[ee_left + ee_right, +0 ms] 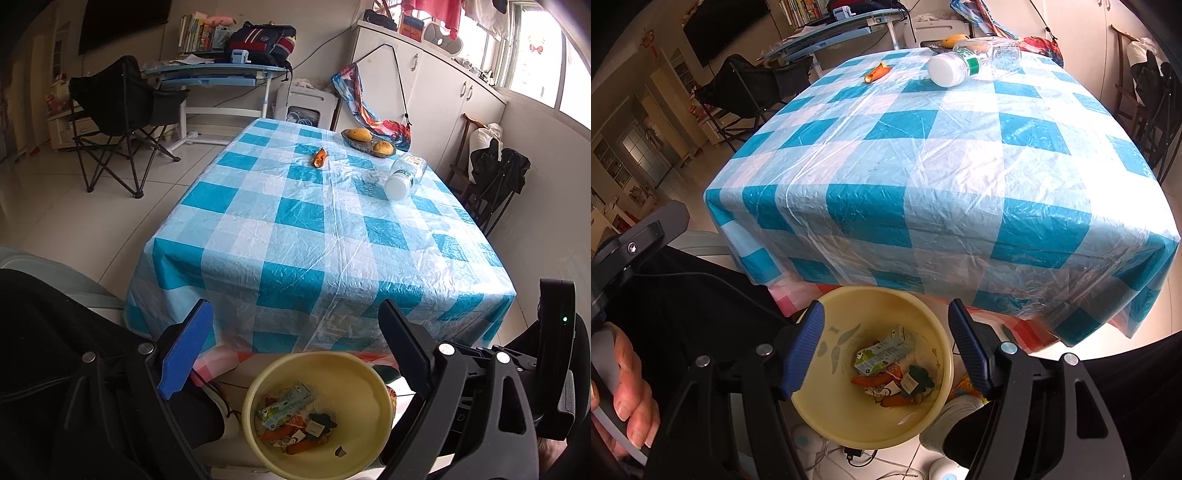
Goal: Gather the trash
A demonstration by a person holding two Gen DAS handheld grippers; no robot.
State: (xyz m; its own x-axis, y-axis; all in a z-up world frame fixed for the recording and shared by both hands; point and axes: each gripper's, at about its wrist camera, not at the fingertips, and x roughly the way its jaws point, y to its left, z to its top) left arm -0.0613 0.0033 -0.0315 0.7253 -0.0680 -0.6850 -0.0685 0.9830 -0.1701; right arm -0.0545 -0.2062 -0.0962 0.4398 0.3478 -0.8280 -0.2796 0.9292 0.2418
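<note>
A: Left wrist view: left gripper (295, 350) spread, holding nothing, above the yellow bin (373, 413) at lower centre. Peel (320, 158) lies upper centre.

B: Right wrist view: right gripper (886, 347) parted, empty. Bottle (971, 62) up top; approach it squarely across its body.

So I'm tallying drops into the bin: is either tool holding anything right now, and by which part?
Nothing is held. The left tool and right tool are both open and empty above the yellow bin.
</note>
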